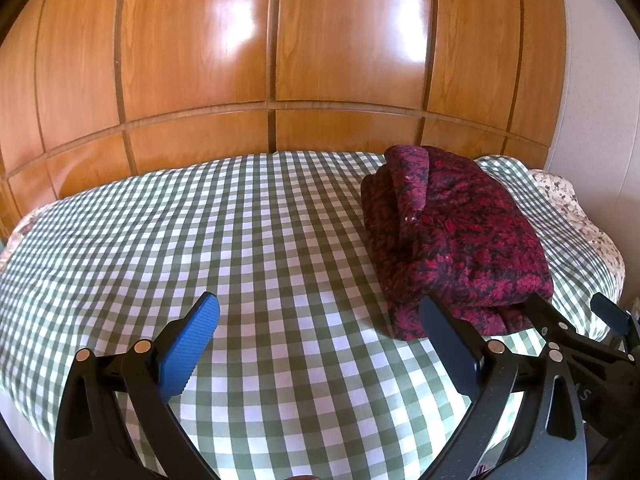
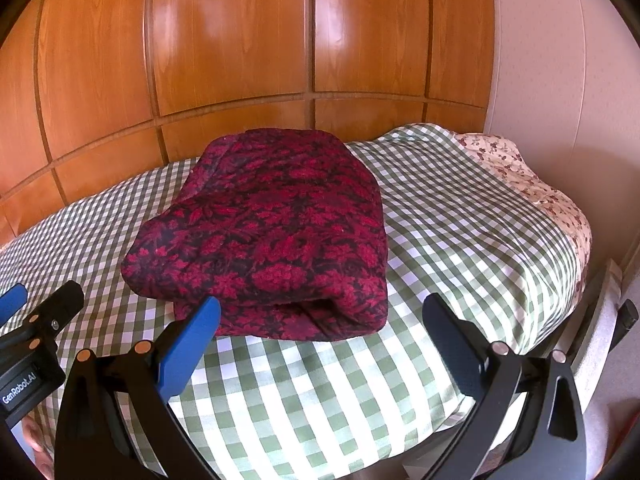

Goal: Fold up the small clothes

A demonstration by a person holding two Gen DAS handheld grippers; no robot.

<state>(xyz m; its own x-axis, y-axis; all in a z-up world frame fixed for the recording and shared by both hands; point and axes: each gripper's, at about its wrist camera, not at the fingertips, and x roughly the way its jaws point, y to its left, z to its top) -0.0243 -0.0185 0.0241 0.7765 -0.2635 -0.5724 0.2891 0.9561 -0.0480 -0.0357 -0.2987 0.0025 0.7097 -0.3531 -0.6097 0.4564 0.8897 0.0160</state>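
Note:
A red and black patterned garment (image 1: 452, 236) lies folded in a thick bundle on the green checked bed cover (image 1: 240, 240). In the right wrist view it (image 2: 272, 236) sits just beyond my fingers. My left gripper (image 1: 320, 320) is open and empty, over bare cover to the left of the bundle. My right gripper (image 2: 320, 316) is open and empty, its fingers just in front of the bundle's near edge. The right gripper also shows at the right edge of the left wrist view (image 1: 568, 320), and the left gripper at the left edge of the right wrist view (image 2: 40, 312).
A glossy wooden panelled wardrobe (image 1: 272, 40) stands behind the bed. A floral sheet (image 2: 532, 184) shows at the bed's right corner, next to a pale wall (image 2: 560, 60). The bed's near edge (image 2: 440, 428) drops off below my right gripper.

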